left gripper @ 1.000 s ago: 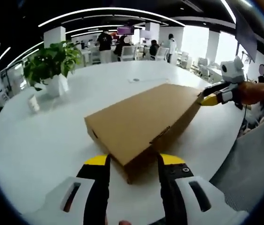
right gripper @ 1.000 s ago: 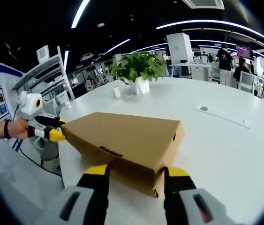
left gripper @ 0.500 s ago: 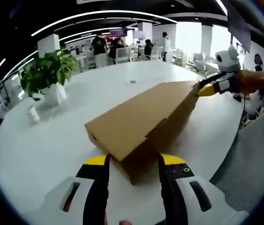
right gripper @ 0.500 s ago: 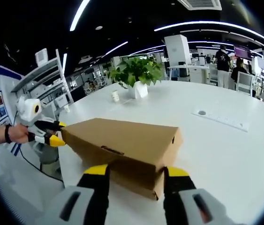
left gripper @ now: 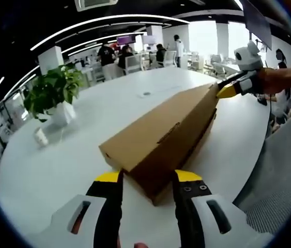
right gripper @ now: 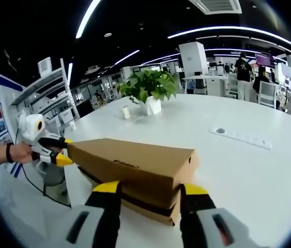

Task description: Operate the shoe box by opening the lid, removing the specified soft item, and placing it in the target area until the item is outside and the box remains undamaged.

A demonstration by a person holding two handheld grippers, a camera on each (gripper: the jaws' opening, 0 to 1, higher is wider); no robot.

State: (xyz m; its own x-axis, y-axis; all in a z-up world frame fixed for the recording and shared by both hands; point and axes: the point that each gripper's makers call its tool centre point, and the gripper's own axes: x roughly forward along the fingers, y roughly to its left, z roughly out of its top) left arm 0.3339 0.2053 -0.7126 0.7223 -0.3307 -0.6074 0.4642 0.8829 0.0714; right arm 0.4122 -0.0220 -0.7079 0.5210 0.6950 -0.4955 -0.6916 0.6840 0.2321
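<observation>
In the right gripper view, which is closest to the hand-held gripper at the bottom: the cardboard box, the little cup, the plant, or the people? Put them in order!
1. Cardboard box: right at the right hand-held gripper, between its jaws.
2. Little cup: on the white table, beyond the box.
3. Plant: beside the cup, slightly farther back.
4. People: far away, upper right.

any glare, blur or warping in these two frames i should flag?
Left gripper view: windows top right blown out, table bowed by fisheye, cardboard box sharp, far people soft. Right gripper view: ceiling light strips curve into arcs, dark gap shows under the box lid, plant crisp, glossy table sheen at right.
</observation>
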